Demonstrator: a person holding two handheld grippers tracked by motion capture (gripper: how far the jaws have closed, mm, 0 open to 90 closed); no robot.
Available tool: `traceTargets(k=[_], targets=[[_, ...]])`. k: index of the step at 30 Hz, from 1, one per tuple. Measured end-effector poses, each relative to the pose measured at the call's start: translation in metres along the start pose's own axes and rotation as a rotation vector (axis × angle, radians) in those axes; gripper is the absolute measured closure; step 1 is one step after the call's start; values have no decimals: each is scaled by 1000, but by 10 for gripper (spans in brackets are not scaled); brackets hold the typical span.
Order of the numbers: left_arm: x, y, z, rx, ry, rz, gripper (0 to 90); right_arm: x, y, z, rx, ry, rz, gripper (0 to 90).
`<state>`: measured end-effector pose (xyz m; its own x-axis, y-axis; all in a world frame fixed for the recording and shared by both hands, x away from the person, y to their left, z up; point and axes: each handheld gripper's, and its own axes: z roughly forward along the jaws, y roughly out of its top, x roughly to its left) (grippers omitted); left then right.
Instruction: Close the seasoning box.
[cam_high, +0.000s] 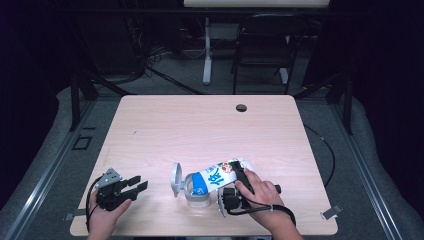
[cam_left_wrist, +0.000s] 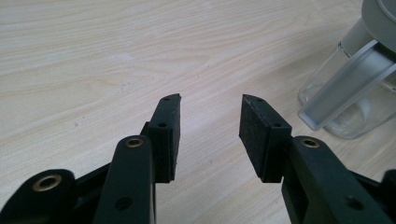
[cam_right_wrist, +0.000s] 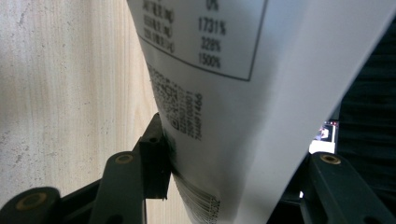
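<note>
Lower left of the high view: left hand (cam_high: 102, 217) rests at the table (cam_high: 200, 125) edge, left gripper (cam_high: 137, 184) pointing right, jaws apart, empty. Lower centre: right gripper (cam_high: 239, 172) clamps a tilted pouch (cam_high: 220, 176), mouth over a clear jug (cam_high: 196, 192).

Left gripper view: pads (cam_left_wrist: 254, 133) spread over bare wood; jug (cam_left_wrist: 355, 88) at right edge.

Right gripper view: white pouch (cam_right_wrist: 243, 116) pinched between jaws.

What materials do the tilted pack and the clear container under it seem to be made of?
Pack: probably flexible printed plastic film or coated paper, smooth white with a printed table and barcode.
Container: seemingly clear plastic, perhaps glass; the table shows through it, and its lid looks matte grey.
</note>
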<state>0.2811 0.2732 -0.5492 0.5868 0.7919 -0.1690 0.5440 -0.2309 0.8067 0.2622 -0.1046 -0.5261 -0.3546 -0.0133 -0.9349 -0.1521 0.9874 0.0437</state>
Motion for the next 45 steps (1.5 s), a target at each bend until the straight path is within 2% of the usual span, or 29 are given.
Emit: traceTargets(k=[6, 11, 13, 15, 24, 29, 36, 45], targets=[[0, 0, 0, -1, 0, 0, 590, -1, 1, 0, 0, -13, -37, 497], [0, 0, 0, 0, -1, -1, 589, -1, 0, 1, -11, -15, -34, 496], [0, 0, 0, 0, -1, -2, 589, -2, 1, 0, -4, -18, -47, 496], [0, 0, 0, 0, -1, -1, 589, -1, 1, 1, -10, -17, -37, 496], [0, 0, 0, 0, -2, -2, 589, -3, 3, -1, 15, -24, -74, 496], [0, 0, 0, 1, -1, 0, 586, -2, 4, -2, 24, -18, -60, 497], [1, 0, 0, 0, 0, -2, 586, -3, 6, -4, 54, -29, -85, 497], [1, 0, 0, 1, -1, 1, 586, -2, 7, -4, 51, -35, -78, 497]])
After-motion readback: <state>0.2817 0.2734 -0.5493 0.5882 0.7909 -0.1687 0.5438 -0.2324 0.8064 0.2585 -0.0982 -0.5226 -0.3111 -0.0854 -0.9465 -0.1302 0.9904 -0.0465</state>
